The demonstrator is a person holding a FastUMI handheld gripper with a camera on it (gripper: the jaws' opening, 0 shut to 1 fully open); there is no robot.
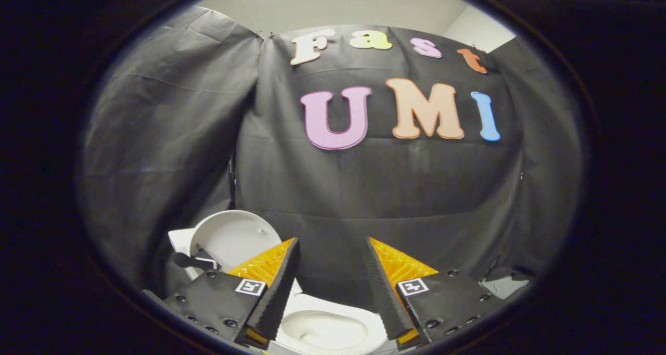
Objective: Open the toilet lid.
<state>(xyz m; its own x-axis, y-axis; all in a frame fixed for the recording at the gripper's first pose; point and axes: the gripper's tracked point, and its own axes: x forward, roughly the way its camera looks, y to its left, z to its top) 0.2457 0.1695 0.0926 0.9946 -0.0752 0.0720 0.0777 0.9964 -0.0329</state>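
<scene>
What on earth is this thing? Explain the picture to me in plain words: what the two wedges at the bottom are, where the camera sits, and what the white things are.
The camera rides on a hand-held gripper and looks forward along its two fingers, through a fisheye lens that bends everything round. A person carries the tool; there is no robot arm.

The two dark wedges with orange backs are those fingers. They stand apart, so the gripper is open, and nothing is held between them.

Below and between the fingers you look down into a white toilet bowl. Beyond the left finger stands the toilet lid, the white oval, already raised upright. A small dark part sits at its lower left; I cannot tell what it is.

Behind it all hangs the black cloth wall of the booth.
</scene>
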